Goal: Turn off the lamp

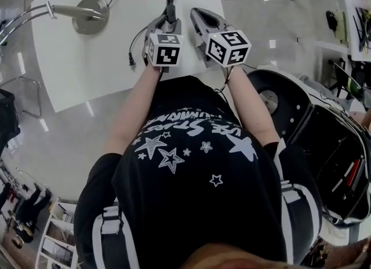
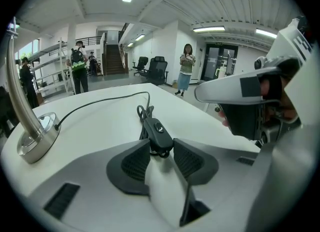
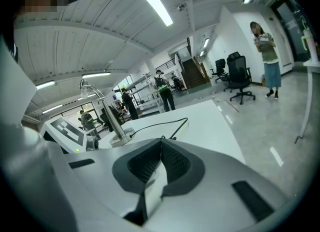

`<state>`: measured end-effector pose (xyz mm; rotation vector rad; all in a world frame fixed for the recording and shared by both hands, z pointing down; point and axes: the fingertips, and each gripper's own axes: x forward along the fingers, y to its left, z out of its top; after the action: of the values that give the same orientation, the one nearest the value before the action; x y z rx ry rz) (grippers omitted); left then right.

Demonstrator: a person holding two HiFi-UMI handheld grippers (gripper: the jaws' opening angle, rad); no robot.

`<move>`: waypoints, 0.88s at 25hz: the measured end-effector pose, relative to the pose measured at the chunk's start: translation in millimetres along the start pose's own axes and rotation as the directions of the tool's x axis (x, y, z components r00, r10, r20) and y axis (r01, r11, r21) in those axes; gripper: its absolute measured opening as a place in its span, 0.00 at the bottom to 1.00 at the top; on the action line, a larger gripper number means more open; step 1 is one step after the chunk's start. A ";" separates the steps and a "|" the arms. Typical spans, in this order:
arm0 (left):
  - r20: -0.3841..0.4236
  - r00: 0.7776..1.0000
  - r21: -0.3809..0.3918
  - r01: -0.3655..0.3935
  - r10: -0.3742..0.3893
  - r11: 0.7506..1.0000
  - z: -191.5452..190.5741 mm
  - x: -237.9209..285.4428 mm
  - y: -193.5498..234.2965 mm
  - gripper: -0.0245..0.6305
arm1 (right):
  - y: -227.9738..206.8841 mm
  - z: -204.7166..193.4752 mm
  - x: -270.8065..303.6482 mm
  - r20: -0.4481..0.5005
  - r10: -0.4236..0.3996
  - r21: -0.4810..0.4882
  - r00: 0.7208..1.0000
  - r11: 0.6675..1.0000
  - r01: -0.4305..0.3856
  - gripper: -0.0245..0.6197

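Note:
The lamp's round metal base (image 1: 90, 15) stands at the table's far left, and its chrome arm (image 1: 23, 15) curves off to the left. From it a black cord (image 2: 100, 101) runs to an inline switch (image 2: 158, 130). My left gripper (image 2: 161, 144) is shut on the near end of that switch, with a pad against each side and the rocker button facing up. In the head view the switch (image 1: 171, 7) lies at the left gripper's (image 1: 168, 20) tip. My right gripper (image 3: 161, 143) is shut on nothing and hovers just right of the left one (image 1: 197, 15).
The white table (image 1: 75, 76) ends close to the person's body. A loose black plug (image 1: 131, 60) lies left of the left gripper. A dark open case (image 1: 324, 146) sits on the floor at right. People and office chairs (image 2: 157, 68) stand far behind.

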<state>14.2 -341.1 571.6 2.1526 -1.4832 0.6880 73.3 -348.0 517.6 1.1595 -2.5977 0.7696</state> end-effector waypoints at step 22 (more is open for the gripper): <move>0.009 0.997 -0.089 0.080 -0.080 0.993 0.3 -3.0 2.7 0.26 | 25.9 -24.8 65.4 -0.409 0.237 -0.129 0.881 0.941 -0.313 0.05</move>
<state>10.8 -339.9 569.7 2.1349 -1.3954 0.5779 9.2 -362.0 553.2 0.5185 -2.4504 0.6953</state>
